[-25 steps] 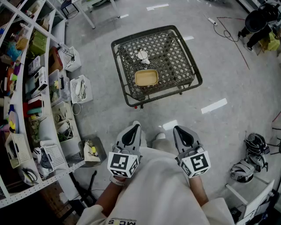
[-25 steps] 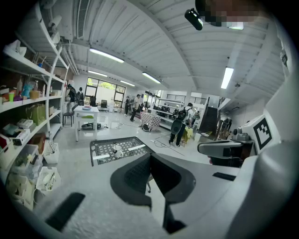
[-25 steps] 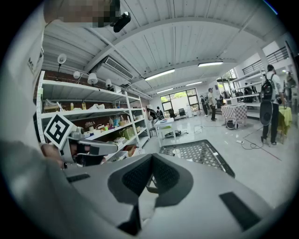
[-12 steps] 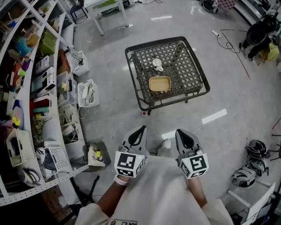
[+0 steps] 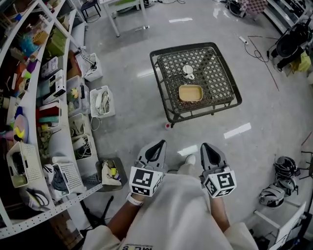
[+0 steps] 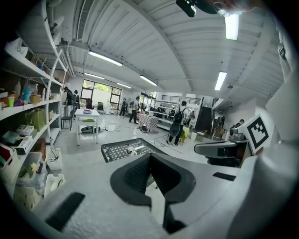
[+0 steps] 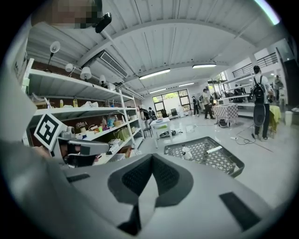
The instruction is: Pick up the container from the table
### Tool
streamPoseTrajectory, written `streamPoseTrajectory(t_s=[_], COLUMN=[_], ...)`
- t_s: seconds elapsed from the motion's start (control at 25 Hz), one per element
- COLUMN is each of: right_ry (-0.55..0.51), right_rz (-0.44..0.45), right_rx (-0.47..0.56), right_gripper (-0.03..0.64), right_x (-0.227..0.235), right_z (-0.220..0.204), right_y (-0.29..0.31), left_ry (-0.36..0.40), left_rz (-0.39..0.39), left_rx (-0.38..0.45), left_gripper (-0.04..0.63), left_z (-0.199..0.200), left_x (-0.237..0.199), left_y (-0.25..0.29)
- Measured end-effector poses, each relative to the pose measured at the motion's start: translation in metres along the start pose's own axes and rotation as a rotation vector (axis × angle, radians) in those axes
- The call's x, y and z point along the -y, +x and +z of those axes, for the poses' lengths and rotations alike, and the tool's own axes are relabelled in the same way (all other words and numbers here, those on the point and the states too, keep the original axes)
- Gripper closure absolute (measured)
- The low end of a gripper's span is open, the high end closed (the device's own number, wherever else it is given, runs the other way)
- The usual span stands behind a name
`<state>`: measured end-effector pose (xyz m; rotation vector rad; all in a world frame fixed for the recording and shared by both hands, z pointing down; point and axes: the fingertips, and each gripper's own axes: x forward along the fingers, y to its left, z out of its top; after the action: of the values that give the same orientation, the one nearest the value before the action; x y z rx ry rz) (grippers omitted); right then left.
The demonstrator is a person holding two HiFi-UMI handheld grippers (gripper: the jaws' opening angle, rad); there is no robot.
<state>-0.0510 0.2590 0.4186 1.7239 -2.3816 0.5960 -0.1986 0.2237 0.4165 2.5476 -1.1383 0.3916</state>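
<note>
A shallow tan container (image 5: pixel 190 93) sits on a low black metal mesh table (image 5: pixel 222 78), near its front edge. A small white object (image 5: pixel 188 72) stands just behind it. My left gripper (image 5: pixel 155 148) and right gripper (image 5: pixel 209 150) are held side by side close to the body, well short of the table, above the floor. Both are shut and hold nothing. In the left gripper view the shut left gripper (image 6: pixel 150 156) points at the table (image 6: pixel 117 150). The right gripper (image 7: pixel 153 156) has the table (image 7: pixel 205 154) ahead to its right.
Long white shelving (image 5: pixel 29 97) full of clutter runs down the left, with white baskets (image 5: pixel 101 101) on the floor beside it. A white table (image 5: pixel 122 7) stands at the far end. Helmets (image 5: pixel 279 180) lie at the right. Several people stand far off.
I have moved over the floor: the table with the container now lies further right in the head view. Both grippers stay shut and close to the body.
</note>
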Motion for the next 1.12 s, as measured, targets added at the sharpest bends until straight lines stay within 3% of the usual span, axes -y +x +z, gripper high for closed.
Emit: streamPoseTrajectory(t_s=[0.24,0.44,0.68,1.12], right_ry=[-0.026,-0.003,-0.018,-0.036], right_rz=[-0.012,-0.017,0.001,0.126], right_rx=[-0.007,-0.026,-0.039,-0.022], right_gripper=[0.6,0.601,0.601,0.601], right_x=[-0.027,-0.022,0.014,0.12], right_z=[-0.005,-0.004,0.009,0.074], right_y=[0.024,0.039,0.076,0.16], left_ry=[0.009,-0.055,-0.021,-0.058], left_rz=[-0.03,-0.042,-0.086,-0.035], left_rx=[0.008,0.007,-0.017,-0.026], left_gripper=[0.572,0.572,0.572,0.572], left_z=[0.002,0.004,0.019,0.078], left_x=[-0.033,-0.044,-0.035,-0.027], left_y=[-0.016,-0.002,0.054,0.187])
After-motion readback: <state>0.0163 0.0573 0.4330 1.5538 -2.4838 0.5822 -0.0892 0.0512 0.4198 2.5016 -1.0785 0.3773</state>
